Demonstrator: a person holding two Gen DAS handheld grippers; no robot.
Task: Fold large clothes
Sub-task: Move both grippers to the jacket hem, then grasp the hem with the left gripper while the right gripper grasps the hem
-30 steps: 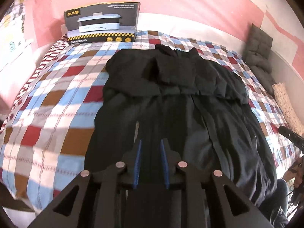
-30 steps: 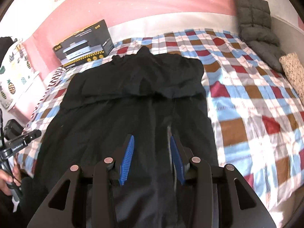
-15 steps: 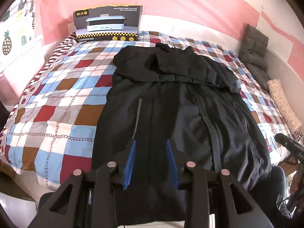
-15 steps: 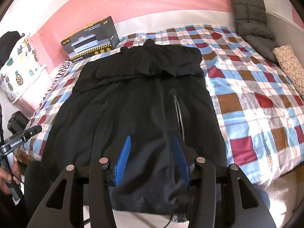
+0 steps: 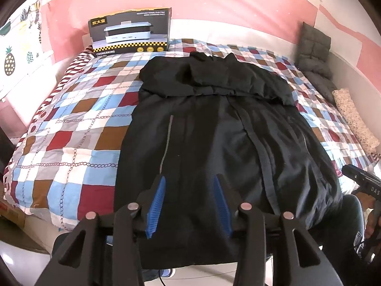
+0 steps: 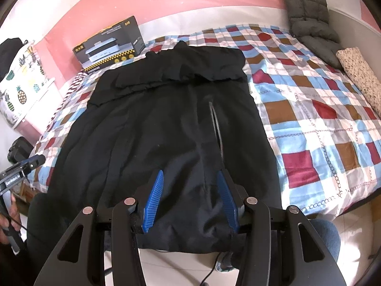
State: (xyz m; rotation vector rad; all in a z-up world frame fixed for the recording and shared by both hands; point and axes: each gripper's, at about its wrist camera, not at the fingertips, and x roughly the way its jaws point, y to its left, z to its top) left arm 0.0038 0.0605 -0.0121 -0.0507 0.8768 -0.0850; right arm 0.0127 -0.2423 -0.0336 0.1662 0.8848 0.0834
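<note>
Black, padded and long, the large coat (image 5: 214, 128) is laid flat along the patchwork checked bedspread (image 5: 71, 124), collar end towards the pink wall (image 5: 214, 2), hem hanging over the near edge. Since a second ago both tools have been drawn back and raised, and their jaws widened; the left gripper (image 5: 189, 202) and right gripper (image 6: 190, 200) are now held spread and empty above the hem. A hem grasp for the lengthwise fold is probably being prepared. A black appliance carton (image 5: 131, 33) is propped at the bedhead, grey quilted cushions (image 6: 309, 21) at the right.
</note>
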